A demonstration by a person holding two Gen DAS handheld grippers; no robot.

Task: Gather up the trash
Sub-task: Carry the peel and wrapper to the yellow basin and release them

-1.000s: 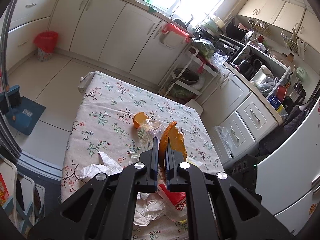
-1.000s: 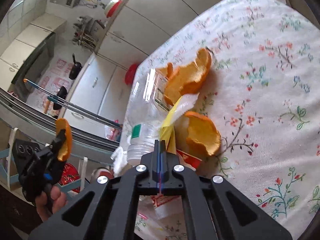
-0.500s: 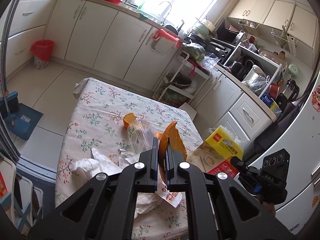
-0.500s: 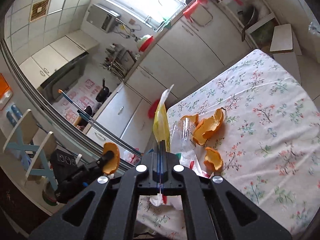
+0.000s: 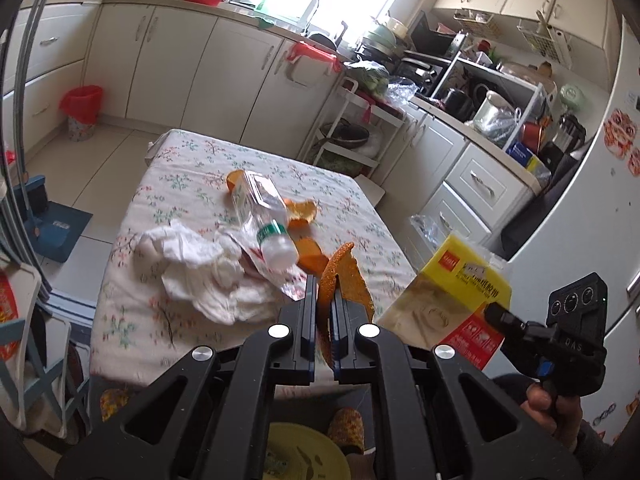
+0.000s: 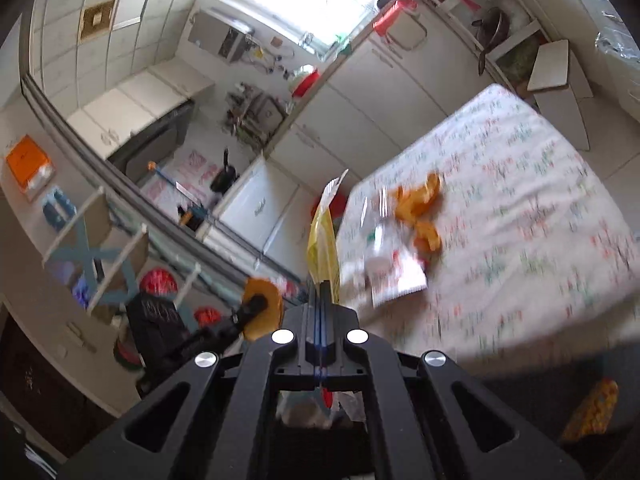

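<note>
Your left gripper clamps an orange peel; your right gripper pinches a yellow wrapper. Both loads are lifted clear, beyond them the littered counter; next comes dropping them in a bin.

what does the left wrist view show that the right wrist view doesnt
Only the left wrist view shows the crumpled white tissue and the flat printed face of the yellow packet in the right gripper. Only the right wrist view shows the left gripper from outside. Both show the floral tablecloth, clear plastic bottle and the held orange peel.
</note>
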